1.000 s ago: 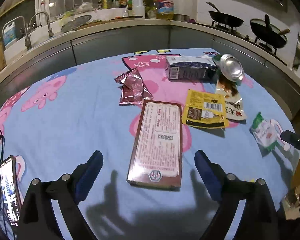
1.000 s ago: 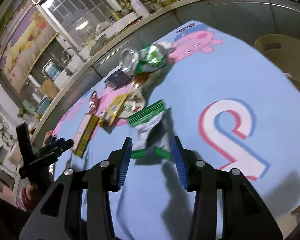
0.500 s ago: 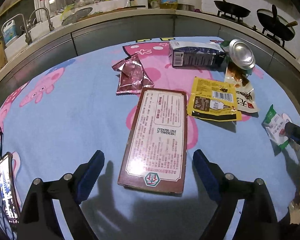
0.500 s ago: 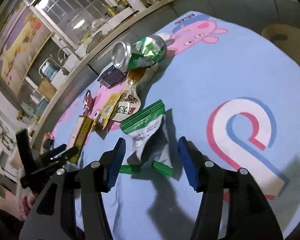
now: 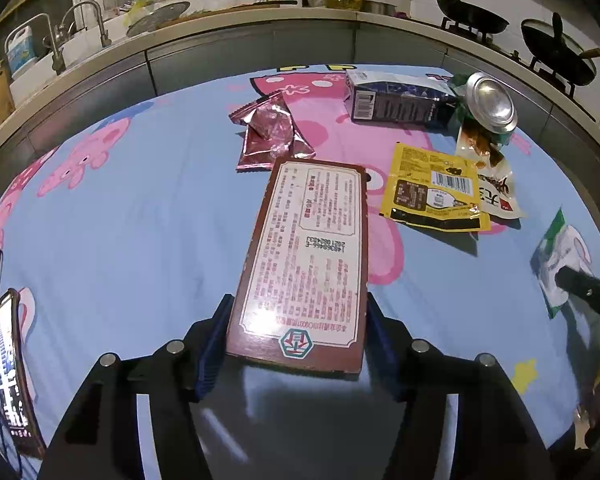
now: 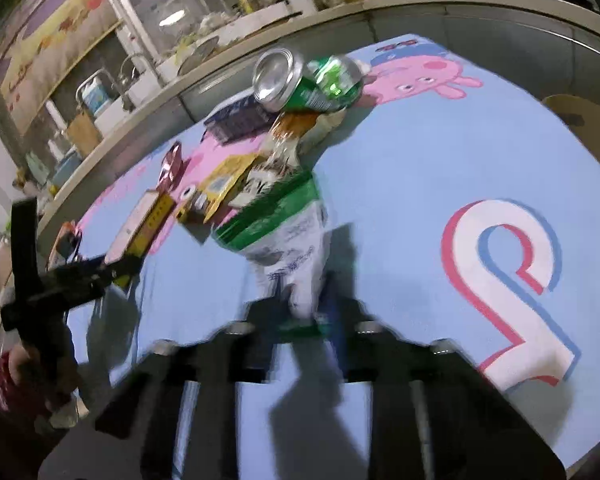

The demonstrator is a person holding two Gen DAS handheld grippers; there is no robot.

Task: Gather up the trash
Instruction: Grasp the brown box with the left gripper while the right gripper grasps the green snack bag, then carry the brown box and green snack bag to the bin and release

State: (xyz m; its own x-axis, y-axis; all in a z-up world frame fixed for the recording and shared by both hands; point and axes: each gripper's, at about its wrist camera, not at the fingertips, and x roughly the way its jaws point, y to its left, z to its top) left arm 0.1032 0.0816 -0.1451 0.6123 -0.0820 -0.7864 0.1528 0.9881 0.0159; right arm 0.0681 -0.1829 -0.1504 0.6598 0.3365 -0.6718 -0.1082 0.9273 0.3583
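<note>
The trash is spread on a table covered with a blue cartoon cloth (image 5: 148, 216). The long brown box (image 5: 308, 256) lies flat with its printed back up, and its near end is taken between the fingers of the left gripper (image 5: 296, 344). The jaws are closing at this moment, and the blue pads seem to touch the two long sides. The box is probably taken across its narrow width because only this width fits between the fingers.

At the right side, the green and white packet (image 6: 288, 240) is held at its near end by the right gripper (image 6: 306, 316), whose jaws are closing and are nearly shut on the thin foil. This view is blurred, so the exact contact cannot be told. A thin bag is likely pinched at the edge because it has no firm body.

Farther away, the red wrapper (image 5: 272, 136), the yellow sachet (image 5: 432, 192), the dark carton (image 5: 396, 98) and the green can (image 6: 312, 84) are left untouched. No bin is seen in either view.
</note>
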